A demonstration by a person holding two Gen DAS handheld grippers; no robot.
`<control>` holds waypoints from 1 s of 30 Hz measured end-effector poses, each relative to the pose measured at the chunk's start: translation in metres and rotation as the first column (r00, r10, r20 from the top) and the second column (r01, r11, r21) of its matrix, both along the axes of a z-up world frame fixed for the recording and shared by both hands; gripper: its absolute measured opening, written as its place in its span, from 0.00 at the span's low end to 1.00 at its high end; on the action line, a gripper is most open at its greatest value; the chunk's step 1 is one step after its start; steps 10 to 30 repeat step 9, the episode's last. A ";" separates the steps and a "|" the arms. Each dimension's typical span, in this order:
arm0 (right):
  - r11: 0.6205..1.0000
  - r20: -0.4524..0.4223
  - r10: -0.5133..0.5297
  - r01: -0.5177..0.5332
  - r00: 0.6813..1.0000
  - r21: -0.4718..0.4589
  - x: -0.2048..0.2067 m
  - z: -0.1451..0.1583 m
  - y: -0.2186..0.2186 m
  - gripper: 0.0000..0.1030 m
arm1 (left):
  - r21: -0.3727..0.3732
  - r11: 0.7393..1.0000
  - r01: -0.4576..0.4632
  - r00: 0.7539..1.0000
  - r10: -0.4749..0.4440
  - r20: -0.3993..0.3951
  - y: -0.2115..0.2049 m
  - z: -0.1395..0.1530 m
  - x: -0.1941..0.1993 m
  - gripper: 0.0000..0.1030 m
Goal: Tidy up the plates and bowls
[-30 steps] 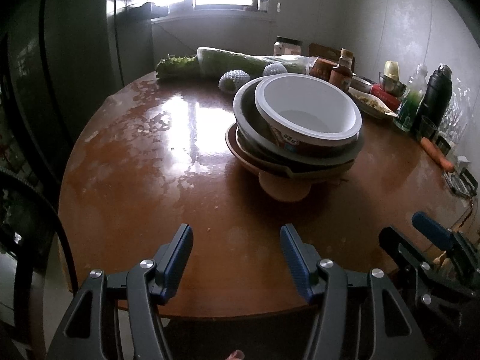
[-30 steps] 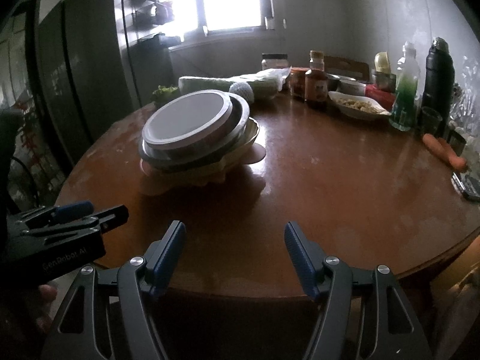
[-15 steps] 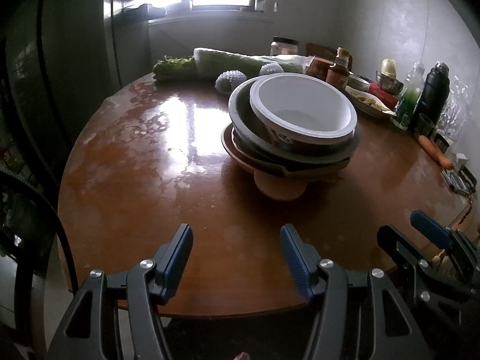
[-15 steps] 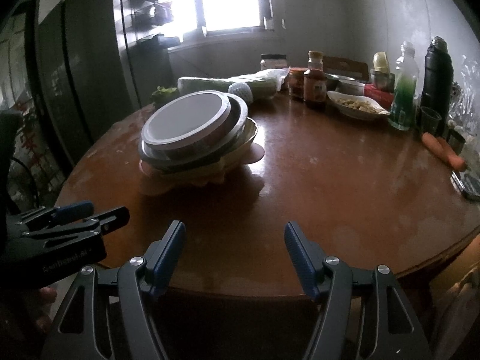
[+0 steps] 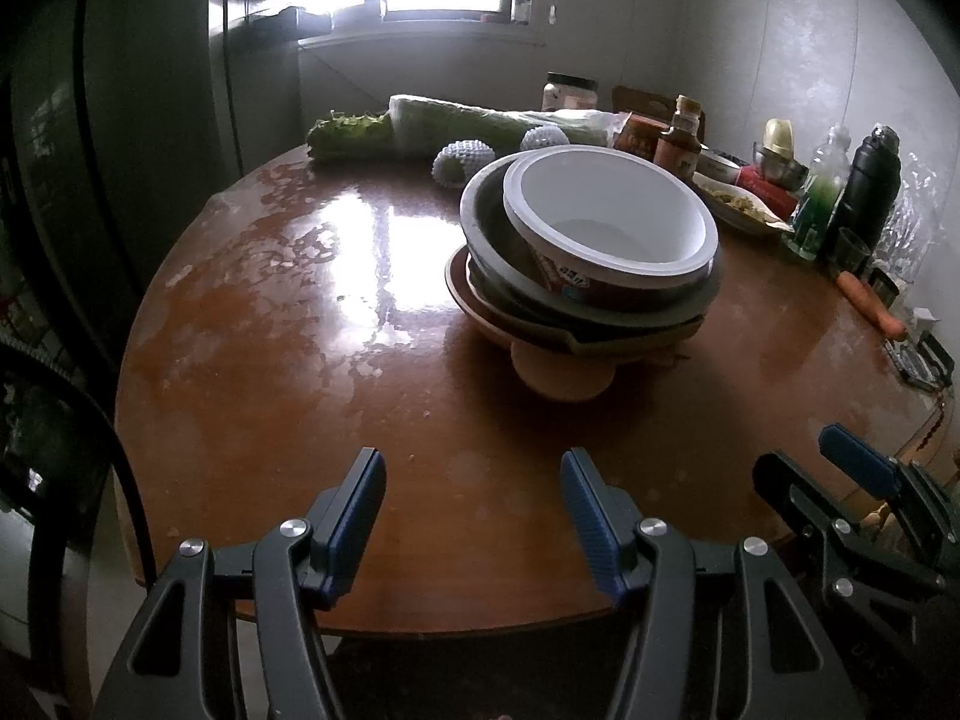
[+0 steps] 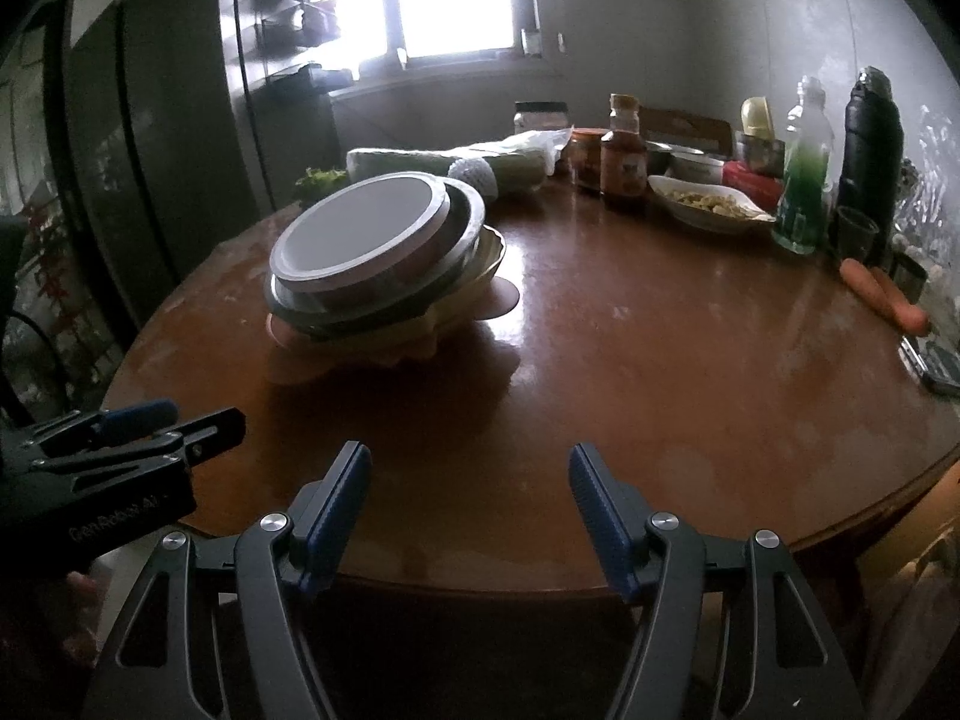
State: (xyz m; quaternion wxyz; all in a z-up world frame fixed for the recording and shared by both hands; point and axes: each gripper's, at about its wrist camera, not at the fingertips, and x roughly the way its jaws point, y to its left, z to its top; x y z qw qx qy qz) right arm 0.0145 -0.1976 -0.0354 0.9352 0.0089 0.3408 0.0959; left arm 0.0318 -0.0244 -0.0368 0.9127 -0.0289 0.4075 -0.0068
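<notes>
Left wrist view puts a stack of dishes right of centre on the round brown desk [image 5: 288, 360]: a white bowl [image 5: 606, 213], with nothing in it and a red printed band on its outer wall, sits tilted inside a grey metal bowl [image 5: 486, 210], which rests on a brown plate [image 5: 480, 306] and a pale footed dish [image 5: 561, 375]. The left claw [image 5: 471, 480] is spread wide at the bottom of the frame, holding nothing, with the stack above it and a little to the right, well apart across bare wood. The right claw [image 5: 840, 468] shows at lower right.

Right wrist view places the same stack [image 6: 378, 252] left of centre, above and left of the right claw [image 6: 468, 474], whose fingers stand wide and grip nothing. At upper right, a shallow white dish [image 6: 708, 204] holds yellowish food.
</notes>
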 end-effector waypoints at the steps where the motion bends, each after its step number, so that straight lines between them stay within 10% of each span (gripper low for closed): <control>1: 1.000 0.000 -0.002 0.002 1.000 -0.001 0.000 0.000 0.000 0.68 | 0.000 1.000 0.000 1.000 0.000 -0.001 0.000 0.000 0.000 0.59; 30: 1.000 -0.001 -0.009 0.009 1.000 0.005 0.001 -0.002 -0.002 0.68 | 0.009 1.000 -0.022 1.000 0.022 -0.017 0.004 -0.006 0.007 0.59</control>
